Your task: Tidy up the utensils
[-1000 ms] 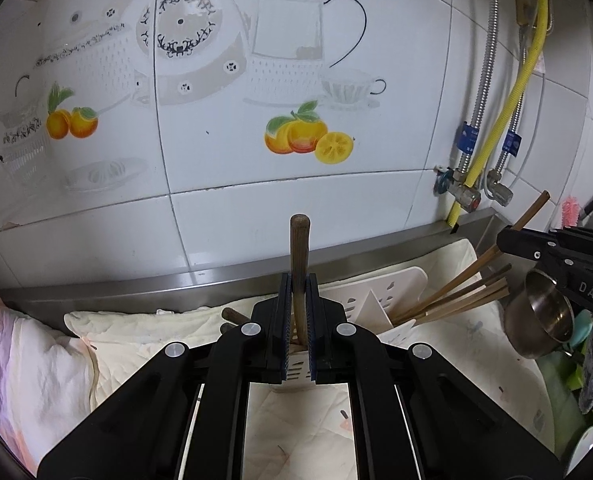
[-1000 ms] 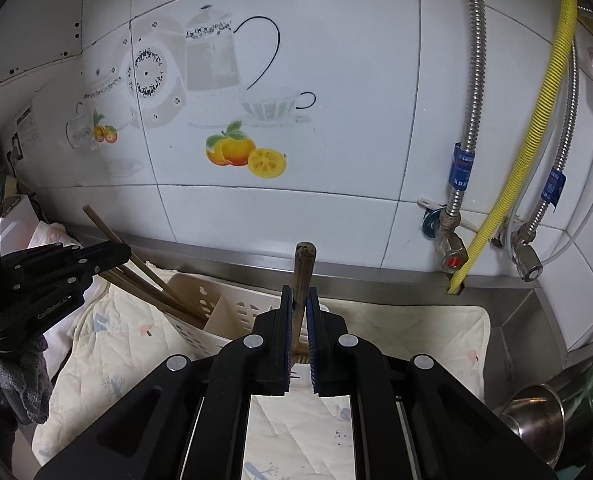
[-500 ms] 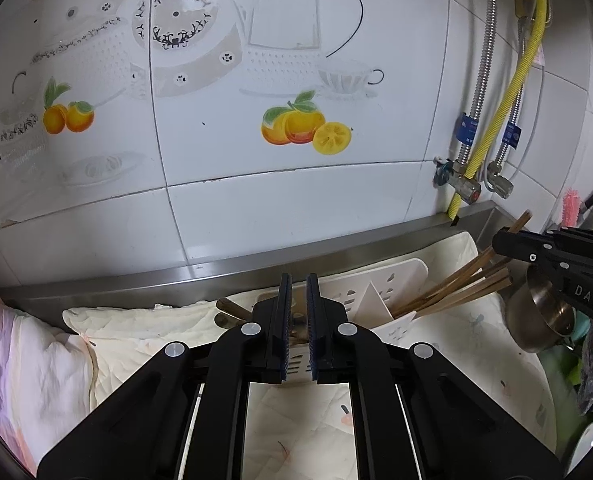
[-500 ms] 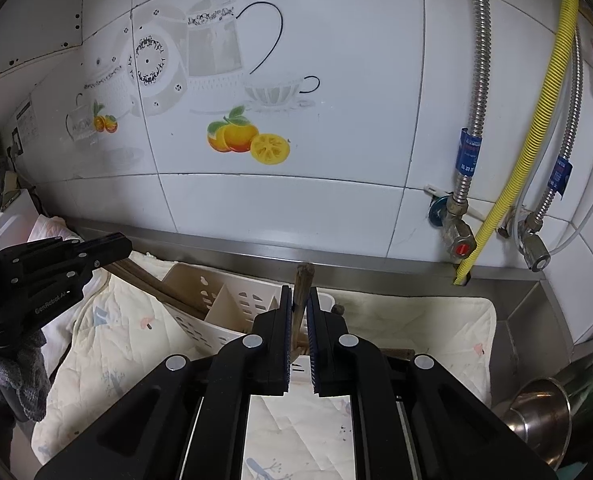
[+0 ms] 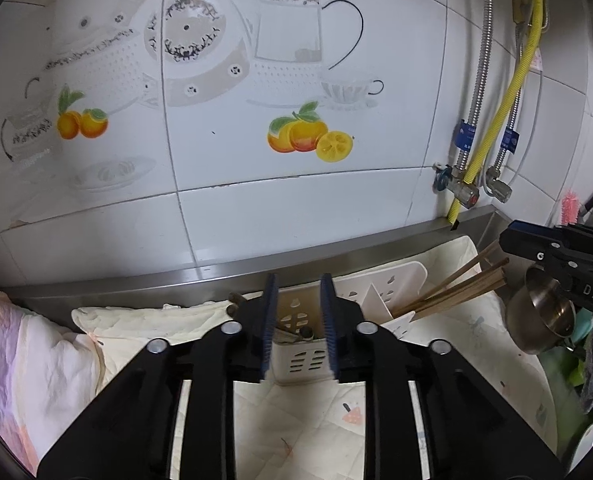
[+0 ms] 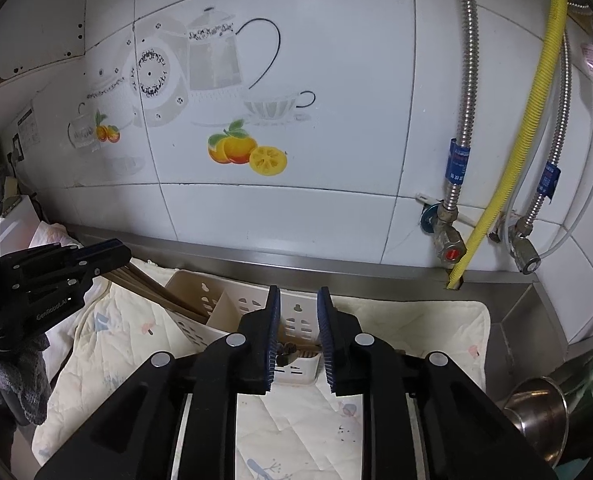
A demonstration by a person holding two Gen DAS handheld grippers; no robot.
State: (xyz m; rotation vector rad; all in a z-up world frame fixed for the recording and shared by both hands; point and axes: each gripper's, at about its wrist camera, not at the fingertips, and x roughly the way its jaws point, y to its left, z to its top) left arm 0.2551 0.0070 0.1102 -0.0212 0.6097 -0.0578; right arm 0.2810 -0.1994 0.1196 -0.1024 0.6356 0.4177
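A white slotted utensil caddy [image 5: 380, 276] lies on a pale quilted cloth against the tiled wall. Wooden chopsticks [image 5: 456, 292] stick out of its right compartment. My left gripper [image 5: 298, 284] hovers just over the middle compartment with its jaws opening; no utensil is between the blue pads, and dark utensil handles [image 5: 296, 328] rest in the compartment below. In the right wrist view my right gripper [image 6: 298, 294] hangs over the caddy [image 6: 200, 284], jaws opening too and free of the wooden-handled utensil [image 6: 292, 350] lying in the slot beneath. The chopsticks [image 6: 148, 284] lean out to the left.
A steel cup [image 6: 536, 412] stands at the right by the counter corner, beside a pink brush [image 5: 570, 204]. Metal and yellow hoses with valves [image 6: 448, 240] come down the wall at the back right. A steel ledge [image 5: 136, 284] runs behind the cloth [image 5: 296, 420].
Each gripper held an upright wooden handle a second ago. Both lowered them into the caddy, then the jaws parted and the handles dropped out from between the pads.
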